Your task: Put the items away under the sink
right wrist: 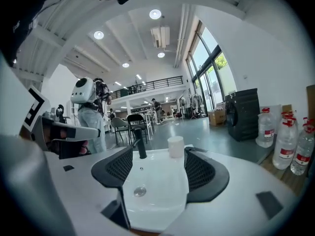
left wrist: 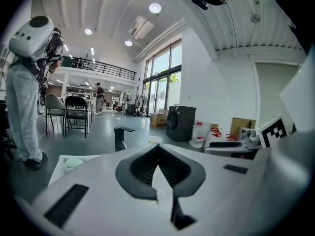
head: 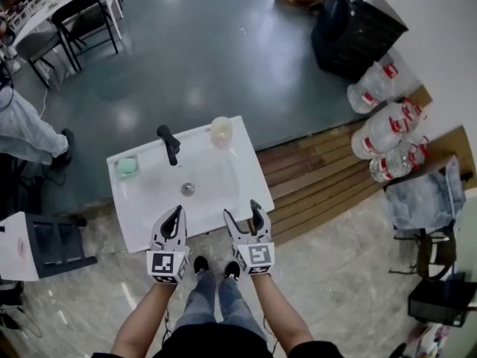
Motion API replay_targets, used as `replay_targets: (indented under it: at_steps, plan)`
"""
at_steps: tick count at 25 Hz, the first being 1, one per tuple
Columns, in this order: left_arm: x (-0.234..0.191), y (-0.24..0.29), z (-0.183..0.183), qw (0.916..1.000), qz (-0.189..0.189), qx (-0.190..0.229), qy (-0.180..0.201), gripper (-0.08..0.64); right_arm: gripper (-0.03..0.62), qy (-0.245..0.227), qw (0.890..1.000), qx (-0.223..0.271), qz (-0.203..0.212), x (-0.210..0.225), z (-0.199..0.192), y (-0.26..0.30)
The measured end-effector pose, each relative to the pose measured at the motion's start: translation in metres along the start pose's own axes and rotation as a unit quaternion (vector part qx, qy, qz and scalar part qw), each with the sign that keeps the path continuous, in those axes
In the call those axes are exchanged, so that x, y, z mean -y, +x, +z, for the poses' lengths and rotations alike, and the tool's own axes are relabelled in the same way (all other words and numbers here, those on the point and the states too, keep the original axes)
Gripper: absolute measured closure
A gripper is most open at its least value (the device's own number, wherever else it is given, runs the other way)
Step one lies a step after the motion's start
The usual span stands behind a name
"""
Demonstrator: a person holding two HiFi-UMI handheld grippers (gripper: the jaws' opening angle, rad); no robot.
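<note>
A white sink (head: 149,222) stands in front of me with a black faucet (head: 170,144) at its back. A pale translucent cup (head: 221,131) stands on the back right corner. A light green sponge-like item (head: 127,167) lies on the left rim. My left gripper (head: 177,213) hovers over the sink's front edge, its jaws shut on nothing. My right gripper (head: 241,212) hangs beside it, open and empty. Between the right gripper's (right wrist: 158,154) jaws, its own view shows the basin, the faucet (right wrist: 140,144) and the cup (right wrist: 175,146). The left gripper (left wrist: 158,146) faces the faucet (left wrist: 119,137).
Several big water bottles (head: 384,125) lie at the right beside a black cabinet (head: 354,24). A wooden floor strip (head: 320,174) runs right of the sink. A white stand (head: 30,245) is at the left. A person (head: 22,133) and chairs (head: 82,21) are at the far left.
</note>
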State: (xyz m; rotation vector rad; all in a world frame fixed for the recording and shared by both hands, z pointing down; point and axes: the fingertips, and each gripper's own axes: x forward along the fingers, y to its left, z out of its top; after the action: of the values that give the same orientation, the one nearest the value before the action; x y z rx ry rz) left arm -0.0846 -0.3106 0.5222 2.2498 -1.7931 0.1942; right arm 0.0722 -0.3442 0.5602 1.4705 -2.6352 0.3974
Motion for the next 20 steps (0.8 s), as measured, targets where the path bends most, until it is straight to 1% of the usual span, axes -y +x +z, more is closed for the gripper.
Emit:
replay_targets:
  at_steps: [5, 8, 11, 15, 20]
  plan:
    - [-0.013, 0.031, -0.025, 0.9998, 0.010, -0.016, 0.001, 0.555, 0.270, 0.024, 1.000, -0.013, -0.008, 0.012, -0.025, 0.051]
    - [-0.023, 0.046, -0.045, 0.9994, 0.015, -0.031, 0.003, 0.555, 0.279, 0.026, 0.999, -0.022, -0.012, 0.019, -0.037, 0.079]
    - [-0.035, 0.059, -0.058, 0.9989, 0.022, -0.041, 0.000, 0.555, 0.287, 0.013, 0.999, -0.032, -0.014, 0.022, -0.044, 0.109]
    - [-0.047, 0.076, -0.072, 0.9982, 0.028, -0.053, 0.002, 0.555, 0.299, -0.023, 0.998, -0.048, -0.014, 0.025, -0.051, 0.147]
    - [-0.058, 0.093, -0.080, 0.9977, 0.032, -0.060, 0.009, 0.555, 0.323, -0.034, 0.997, -0.062, -0.022, 0.036, -0.063, 0.191]
